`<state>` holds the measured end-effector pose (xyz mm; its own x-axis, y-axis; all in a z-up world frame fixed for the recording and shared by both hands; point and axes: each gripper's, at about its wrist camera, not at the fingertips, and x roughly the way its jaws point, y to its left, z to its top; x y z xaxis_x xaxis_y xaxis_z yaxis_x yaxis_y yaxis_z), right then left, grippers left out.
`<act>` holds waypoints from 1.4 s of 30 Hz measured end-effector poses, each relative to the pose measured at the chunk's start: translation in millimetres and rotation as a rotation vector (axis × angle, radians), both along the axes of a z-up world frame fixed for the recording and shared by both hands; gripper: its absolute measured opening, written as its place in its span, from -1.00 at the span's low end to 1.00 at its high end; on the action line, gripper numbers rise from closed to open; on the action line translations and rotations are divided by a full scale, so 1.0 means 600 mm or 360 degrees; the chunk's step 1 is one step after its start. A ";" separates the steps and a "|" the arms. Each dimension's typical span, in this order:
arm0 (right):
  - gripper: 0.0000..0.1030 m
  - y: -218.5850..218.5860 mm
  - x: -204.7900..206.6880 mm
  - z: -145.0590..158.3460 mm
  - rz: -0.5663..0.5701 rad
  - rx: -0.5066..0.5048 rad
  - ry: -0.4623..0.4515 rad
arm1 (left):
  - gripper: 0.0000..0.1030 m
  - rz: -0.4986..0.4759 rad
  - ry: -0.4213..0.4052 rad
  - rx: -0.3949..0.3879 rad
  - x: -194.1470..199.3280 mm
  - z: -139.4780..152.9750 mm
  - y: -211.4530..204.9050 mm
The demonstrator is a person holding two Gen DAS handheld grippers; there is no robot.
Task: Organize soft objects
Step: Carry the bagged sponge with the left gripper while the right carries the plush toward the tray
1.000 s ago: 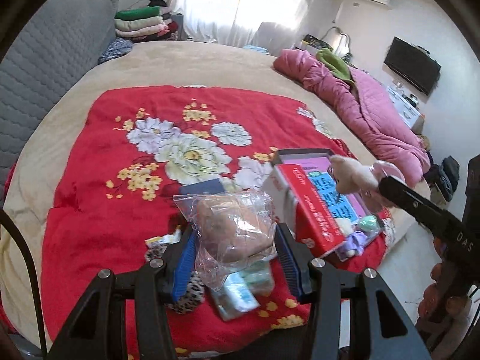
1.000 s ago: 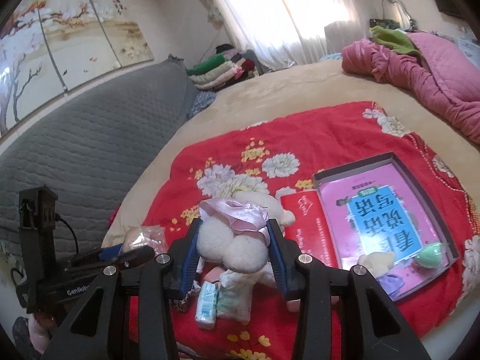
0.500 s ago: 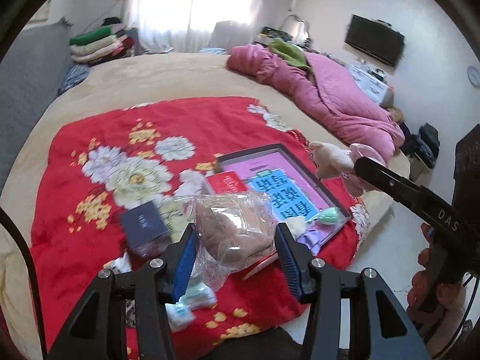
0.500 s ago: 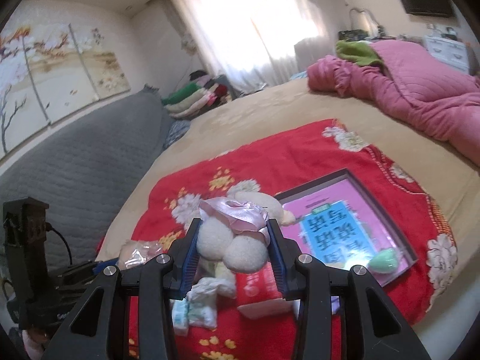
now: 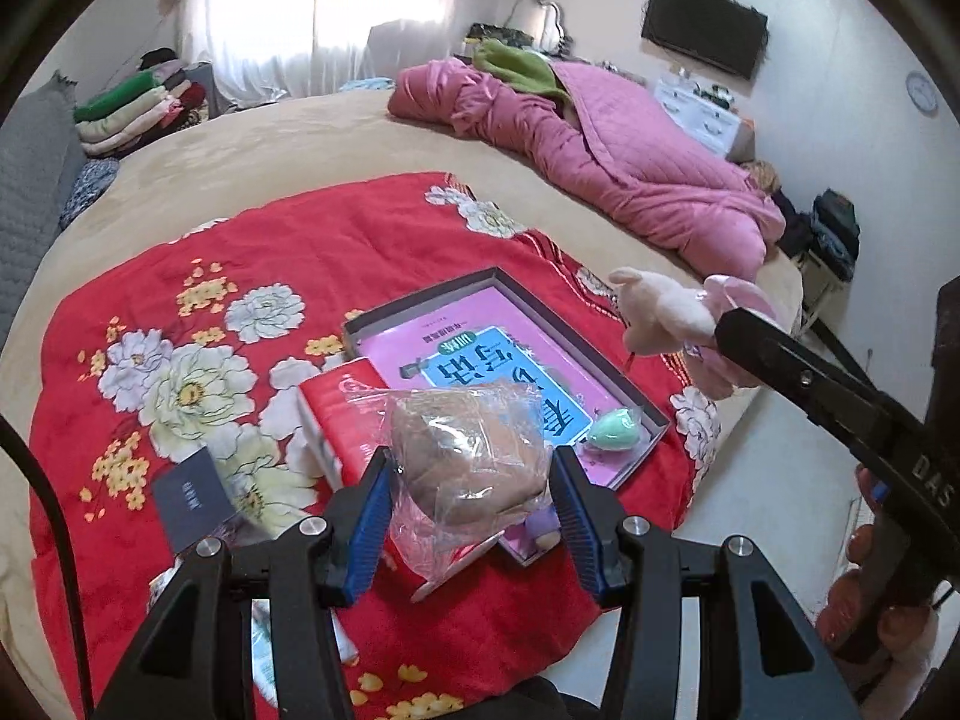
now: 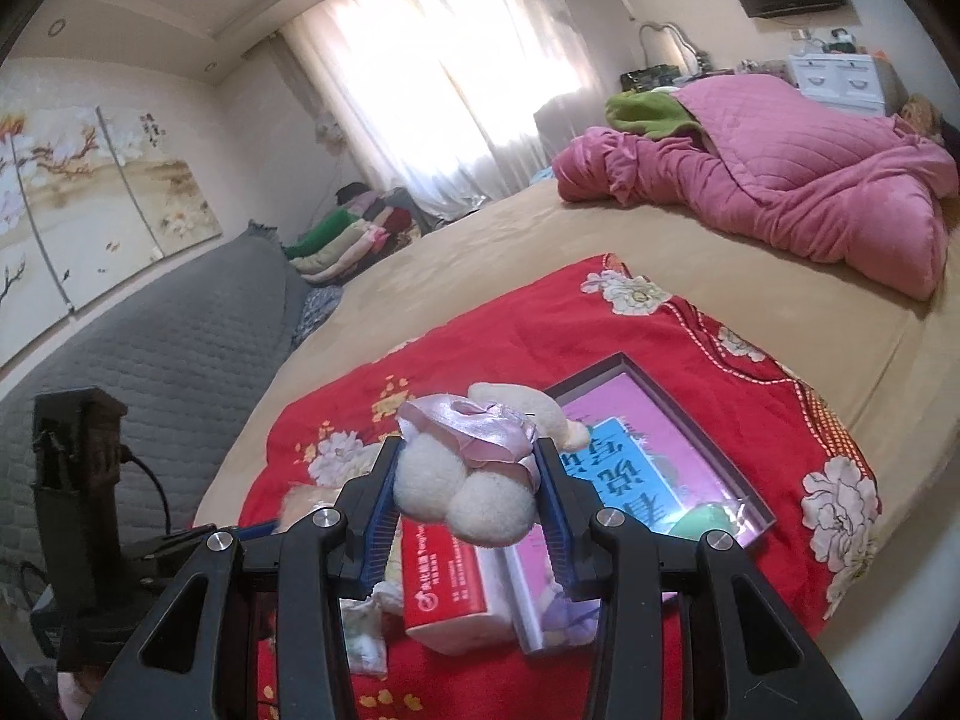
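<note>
My left gripper (image 5: 471,489) is shut on a clear plastic bag with a brownish soft item (image 5: 471,456), held above the near edge of the open box (image 5: 624,372). My right gripper (image 6: 465,492) is shut on a cream plush toy with a pink satin bow (image 6: 465,480), held above the red floral blanket (image 6: 690,324). The plush toy also shows in the left wrist view (image 5: 666,312), to the right of the box. The box (image 6: 708,444) holds a pink and blue booklet and a green sponge (image 5: 615,426).
A red tissue pack (image 6: 444,588) leans at the box's left side. A dark blue card (image 5: 189,498) and small packets (image 6: 366,636) lie on the blanket. A pink quilt (image 5: 600,150) lies at the far right. Folded clothes (image 5: 138,108) are stacked far left.
Both grippers have moved right and up with their loads. The box and booklet now sit nearer the middle of both views. Both grips are unchanged.
</note>
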<state>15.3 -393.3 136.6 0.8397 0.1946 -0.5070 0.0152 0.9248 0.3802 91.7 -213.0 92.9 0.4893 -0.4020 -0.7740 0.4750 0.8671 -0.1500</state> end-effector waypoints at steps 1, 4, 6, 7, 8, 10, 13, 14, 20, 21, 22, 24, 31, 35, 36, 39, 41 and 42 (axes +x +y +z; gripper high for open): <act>-0.16 -0.006 0.002 -0.004 -0.0011 -0.0003 0.0006 | 0.00 -0.0012 0.0002 0.0002 0.002 -0.004 -0.008; -0.16 -0.018 0.006 -0.014 -0.0024 0.0006 0.0016 | 0.00 -0.0029 0.0015 0.0028 0.013 -0.019 -0.029; -0.16 -0.025 0.006 -0.022 -0.0021 0.0015 0.0017 | 0.00 -0.0036 0.0018 0.0047 0.020 -0.031 -0.043; -0.16 -0.028 0.006 -0.026 -0.0024 0.0009 0.0018 | 0.00 -0.0036 0.0034 0.0034 0.023 -0.037 -0.046; -0.16 -0.031 0.006 -0.029 -0.0032 -0.0005 0.0021 | 0.00 -0.0037 0.0056 0.0019 0.026 -0.044 -0.050; -0.16 -0.038 0.009 -0.035 -0.0042 -0.0024 0.0024 | 0.00 -0.0045 0.0068 0.0013 0.030 -0.054 -0.059; -0.16 -0.050 0.012 -0.047 -0.0049 -0.0007 0.0029 | 0.00 -0.0048 0.0074 0.0046 0.037 -0.069 -0.072; -0.16 -0.053 0.014 -0.051 -0.0050 -0.0007 0.0031 | 0.00 -0.0052 0.0087 0.0050 0.041 -0.075 -0.076; -0.16 -0.068 0.031 -0.092 -0.0075 -0.0066 0.0105 | 0.00 -0.0070 0.0148 0.0083 0.059 -0.110 -0.099; -0.16 -0.069 0.033 -0.098 -0.0076 -0.0077 0.0112 | 0.00 -0.0076 0.0158 0.0089 0.061 -0.115 -0.103; -0.16 -0.070 0.037 -0.106 -0.0075 -0.0094 0.0132 | 0.00 -0.0083 0.0166 0.0096 0.063 -0.119 -0.107; -0.16 -0.071 0.041 -0.118 -0.0069 -0.0107 0.0142 | 0.00 -0.0098 0.0175 0.0128 0.067 -0.128 -0.116; -0.16 -0.073 0.063 -0.165 -0.0031 -0.0122 0.0209 | 0.00 -0.0122 0.0197 0.0167 0.080 -0.149 -0.134; -0.16 -0.075 0.070 -0.190 -0.0038 -0.0150 0.0274 | 0.00 -0.0112 0.0213 0.0186 0.092 -0.159 -0.138; -0.16 -0.076 0.071 -0.196 -0.0042 -0.0152 0.0283 | 0.00 -0.0110 0.0216 0.0185 0.096 -0.162 -0.138; -0.16 -0.079 0.075 -0.210 -0.0051 -0.0161 0.0306 | 0.00 -0.0107 0.0228 0.0194 0.105 -0.170 -0.142; -0.16 -0.081 0.078 -0.220 -0.0053 -0.0171 0.0330 | 0.00 -0.0106 0.0238 0.0196 0.109 -0.176 -0.144; -0.16 -0.082 0.079 -0.226 -0.0056 -0.0174 0.0345 | 0.00 -0.0107 0.0245 0.0196 0.111 -0.179 -0.145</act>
